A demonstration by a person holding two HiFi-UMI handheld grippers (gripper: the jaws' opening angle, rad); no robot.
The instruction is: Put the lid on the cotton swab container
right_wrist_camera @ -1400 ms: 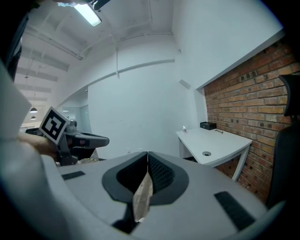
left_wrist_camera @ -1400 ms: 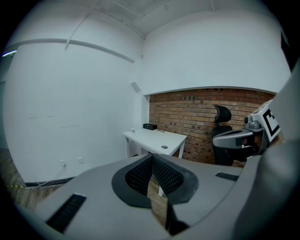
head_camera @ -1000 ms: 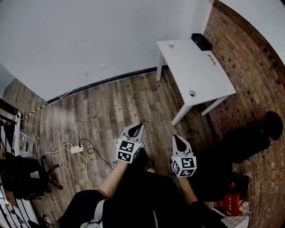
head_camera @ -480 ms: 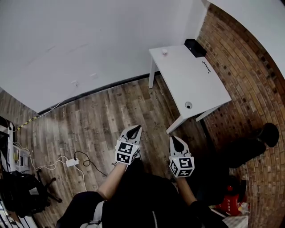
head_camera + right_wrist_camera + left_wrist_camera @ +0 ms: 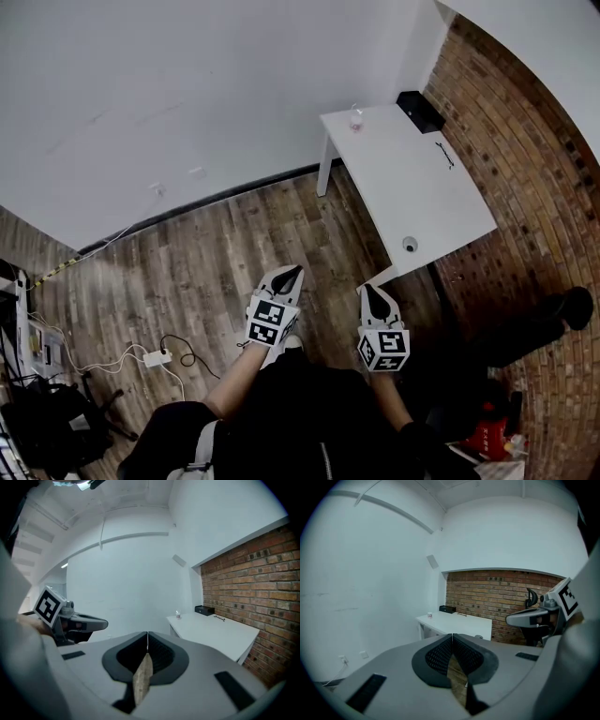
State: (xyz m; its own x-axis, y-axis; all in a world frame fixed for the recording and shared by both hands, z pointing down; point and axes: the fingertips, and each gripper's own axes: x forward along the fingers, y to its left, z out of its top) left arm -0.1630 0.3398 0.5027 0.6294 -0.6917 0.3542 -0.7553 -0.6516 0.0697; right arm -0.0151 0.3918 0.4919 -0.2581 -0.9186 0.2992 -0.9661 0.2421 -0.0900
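Head view: far container [image 5: 356, 117] indistinct

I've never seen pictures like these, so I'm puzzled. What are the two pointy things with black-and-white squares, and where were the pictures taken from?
Those are two grabbing tools, one in each of a person's hands: the left gripper and the right gripper. The squares are markers fixed on them.

The head view comes from a camera on the person's head, looking down at the wooden floor. The two gripper views come from small cameras riding on the tools, looking along their jaws.

Both pairs of jaws are shut and hold nothing.

Ahead stands a white table beside a brick wall. On it are a small pinkish container and a black box. The grippers are not near them yet.
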